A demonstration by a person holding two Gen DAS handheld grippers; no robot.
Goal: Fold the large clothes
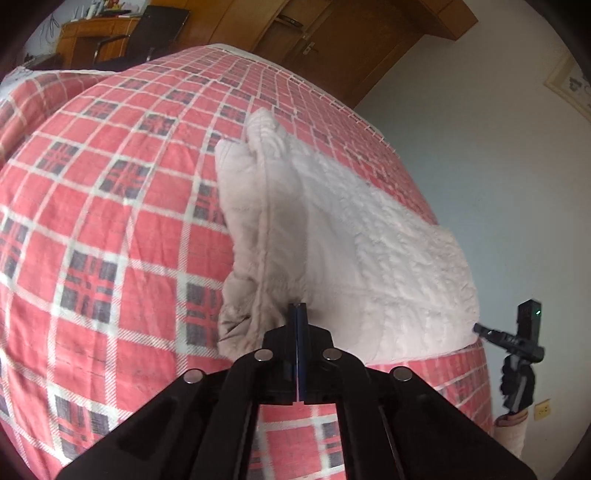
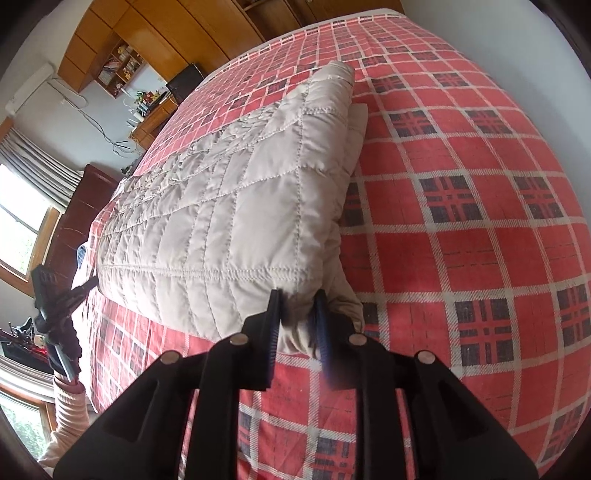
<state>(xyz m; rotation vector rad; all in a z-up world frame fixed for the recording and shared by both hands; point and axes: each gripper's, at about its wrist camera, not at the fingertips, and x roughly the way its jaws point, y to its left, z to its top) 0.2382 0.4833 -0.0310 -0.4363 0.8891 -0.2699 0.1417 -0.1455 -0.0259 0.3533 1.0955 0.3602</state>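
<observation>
A quilted coat (image 2: 229, 206), already doubled into a long slab, lies on the bed (image 2: 480, 229) along its near edge, one end toward the headboard (image 2: 85, 206). The right gripper (image 2: 297, 314) is set over the coat's near corner with its fingers (image 2: 274, 317) parted around a bunch of fabric; whether they press on it yet cannot be told. The left gripper (image 1: 297, 314) is seen with its fingers (image 1: 293, 325) closed flat together at the coat's other near corner (image 1: 258, 317); cloth caught between them cannot be made out.

For the next fold, both near corners should be gripped through all layers, lifted together and level, and carried across so that edge meets edge; a loose sleeve end (image 2: 343, 302) beside the right fingers is best tucked in first.

A wardrobe (image 2: 177, 33), a desk (image 2: 151, 122) and a window (image 2: 26, 229) stand well apart from the bed. The plaid cover is otherwise bare, so nothing blocks the fold; only the bed's near edge, over which slack cloth could slip, needs watching.
</observation>
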